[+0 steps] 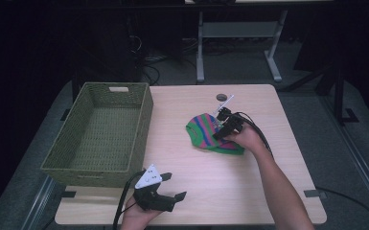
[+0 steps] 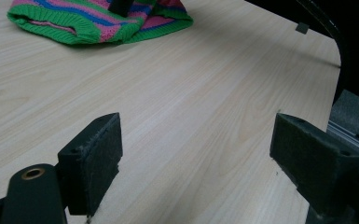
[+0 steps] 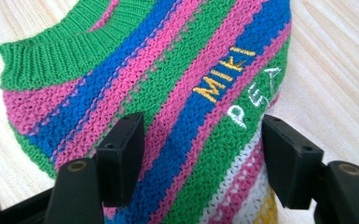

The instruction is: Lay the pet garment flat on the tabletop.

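Right gripper [image 1: 222, 125] is sitting directly on the striped knit sweater [image 1: 211, 134], its jaws spread with the fabric lying between them; in the right gripper view the two black pads [image 3: 121, 156] are straddling a band of pink, blue and green stripes just below the stitched lettering, and they are not yet pressing the knit, so nothing is being held. That sweater is lying flat near the middle of the table [image 1: 268, 191], right of centre, its long axis running diagonally from the ribbed green collar toward the person's right forearm. Across the table, the left gripper [image 1: 167, 189] is hovering at the near edge with its jaws wide apart over bare wood, well apart from the garment, which is showing far ahead in the left gripper view. Since the right hand is clearly the nearer one, the pickup probably belongs to it, and the woven green basket [image 1: 100, 165] is waiting to the sweater's left.
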